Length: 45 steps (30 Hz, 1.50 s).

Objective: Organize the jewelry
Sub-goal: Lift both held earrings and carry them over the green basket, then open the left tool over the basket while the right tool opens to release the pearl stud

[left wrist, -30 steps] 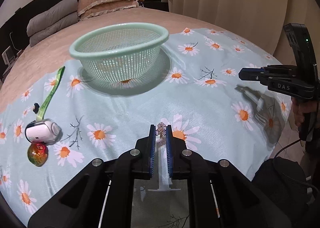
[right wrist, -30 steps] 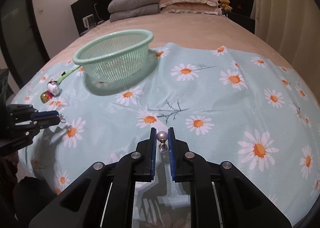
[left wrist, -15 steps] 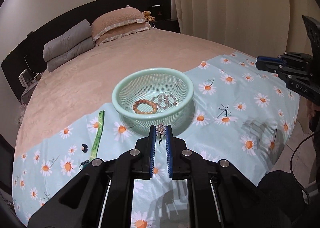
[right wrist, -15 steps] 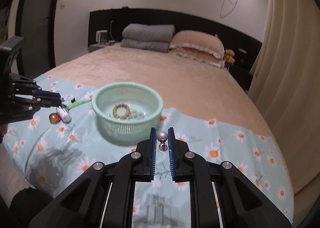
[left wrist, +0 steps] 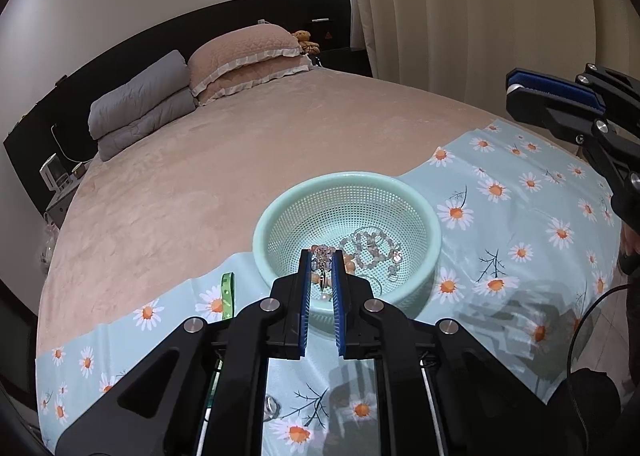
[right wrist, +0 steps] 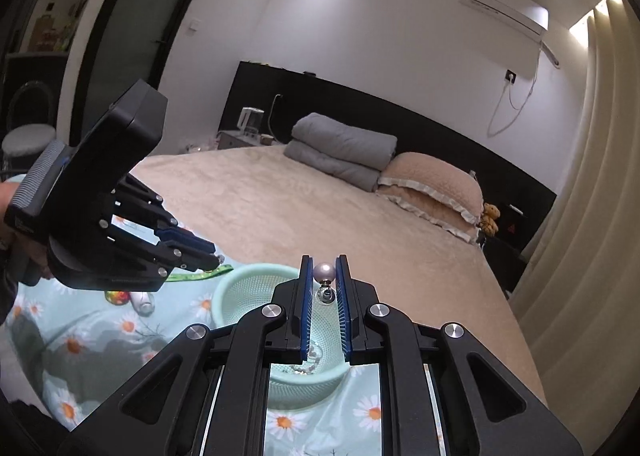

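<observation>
A mint-green mesh basket (left wrist: 424, 212) stands on the daisy cloth and holds a brown bead bracelet and a pale bead bracelet (left wrist: 370, 246). My left gripper (left wrist: 321, 256) is shut on a small sparkly earring (left wrist: 322, 256) and holds it above the basket's near rim. My right gripper (right wrist: 325, 270) is shut on a pearl earring (right wrist: 324, 271) above the basket (right wrist: 236, 292). The left gripper also shows in the right wrist view (right wrist: 214, 256), and the right gripper in the left wrist view (left wrist: 516, 90).
A green ribbon (left wrist: 227, 294) lies left of the basket. A white and red trinket (right wrist: 138, 298) lies on the cloth (left wrist: 520, 216). Pillows and a folded grey quilt (left wrist: 140, 108) lie at the bed's head. A curtain hangs on the right.
Both grippers have risen and moved forward over the basket, each still holding its earring. The right gripper now stands higher and closer to the left one.
</observation>
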### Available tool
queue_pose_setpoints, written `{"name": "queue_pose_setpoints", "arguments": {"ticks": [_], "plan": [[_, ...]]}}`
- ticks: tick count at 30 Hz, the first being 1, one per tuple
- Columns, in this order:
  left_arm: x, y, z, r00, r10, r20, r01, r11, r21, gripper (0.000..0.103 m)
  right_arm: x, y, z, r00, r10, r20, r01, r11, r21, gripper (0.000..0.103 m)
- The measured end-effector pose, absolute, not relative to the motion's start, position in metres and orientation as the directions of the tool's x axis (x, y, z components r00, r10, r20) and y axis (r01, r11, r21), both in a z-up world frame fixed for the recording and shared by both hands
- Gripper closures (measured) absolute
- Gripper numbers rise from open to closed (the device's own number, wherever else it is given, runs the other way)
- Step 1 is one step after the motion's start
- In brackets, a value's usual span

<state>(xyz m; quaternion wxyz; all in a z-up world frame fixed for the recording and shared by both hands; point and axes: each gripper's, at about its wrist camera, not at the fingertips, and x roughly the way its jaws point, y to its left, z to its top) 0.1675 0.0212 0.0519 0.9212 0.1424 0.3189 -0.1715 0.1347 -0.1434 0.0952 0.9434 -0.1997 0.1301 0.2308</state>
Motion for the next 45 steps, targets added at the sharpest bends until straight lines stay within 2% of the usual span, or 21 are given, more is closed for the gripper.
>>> {"name": "queue_pose_setpoints", "arguments": {"ticks": [3, 12, 14, 15, 16, 18, 20, 22, 26, 28, 31, 35, 41, 45], "plan": [[0.190, 0.021, 0.033, 0.717, -0.226, -0.660, 0.412, 0.901, 0.139, 0.093, 0.166, -0.144, 0.080, 0.823, 0.417, -0.386, -0.524, 0.821, -0.229, 0.092], [0.239, 0.020, -0.014, 0.680, -0.208, -0.703, 0.406, 0.905, 0.125, 0.092, 0.229, -0.133, 0.020, 0.774, 0.408, -0.485, -0.530, 0.836, -0.142, 0.091], [0.243, 0.018, -0.020, 0.678, -0.207, -0.706, 0.413, 0.901, 0.132, 0.090, 0.237, -0.132, 0.011, 0.783, 0.374, -0.496, -0.497, 0.857, -0.137, 0.070], [0.243, 0.016, -0.022, 0.685, -0.199, -0.701, 0.411, 0.900, 0.146, 0.075, 0.240, -0.134, 0.009, 0.790, 0.362, -0.494, -0.480, 0.868, -0.131, 0.040], [0.241, 0.016, -0.022, 0.701, -0.188, -0.688, 0.402, 0.901, 0.164, 0.054, 0.240, -0.137, 0.008, 0.805, 0.351, -0.478, -0.461, 0.878, -0.131, 0.029], [0.236, 0.016, -0.020, 0.733, -0.170, -0.658, 0.382, 0.904, 0.192, 0.036, 0.237, -0.144, 0.008, 0.826, 0.333, -0.454, -0.432, 0.893, -0.130, 0.029], [0.234, 0.016, -0.018, 0.739, -0.166, -0.653, 0.377, 0.905, 0.196, 0.035, 0.238, -0.152, 0.007, 0.829, 0.314, -0.462, -0.412, 0.903, -0.125, 0.025], [0.232, 0.015, -0.017, 0.742, -0.158, -0.652, 0.370, 0.907, 0.202, 0.029, 0.238, -0.158, 0.006, 0.836, 0.286, -0.468, -0.385, 0.914, -0.129, 0.019], [0.224, 0.013, -0.011, 0.752, -0.121, -0.648, 0.349, 0.907, 0.235, 0.024, 0.231, -0.166, 0.006, 0.838, 0.250, -0.484, -0.350, 0.928, -0.127, 0.019], [0.218, 0.015, -0.007, 0.760, -0.102, -0.641, 0.328, 0.913, 0.244, 0.014, 0.225, -0.167, 0.008, 0.838, 0.238, -0.491, -0.341, 0.931, -0.130, 0.018], [0.207, 0.020, -0.001, 0.772, -0.082, -0.631, 0.294, 0.925, 0.240, 0.010, 0.218, -0.170, 0.009, 0.833, 0.210, -0.511, -0.311, 0.943, -0.119, 0.017], [0.204, 0.030, -0.003, 0.749, -0.070, -0.659, 0.272, 0.939, 0.210, 0.008, 0.219, -0.180, 0.004, 0.822, 0.141, -0.552, -0.228, 0.969, -0.093, 0.016], [0.219, 0.044, -0.017, 0.725, -0.046, -0.688, 0.223, 0.960, 0.171, 0.006, 0.237, -0.194, -0.016, 0.776, 0.172, -0.607, -0.198, 0.980, 0.025, 0.016], [0.232, 0.049, -0.030, 0.728, -0.091, -0.680, 0.223, 0.969, 0.108, 0.006, 0.248, -0.194, -0.030, 0.770, 0.224, -0.598, -0.220, 0.972, 0.081, 0.016]]}}
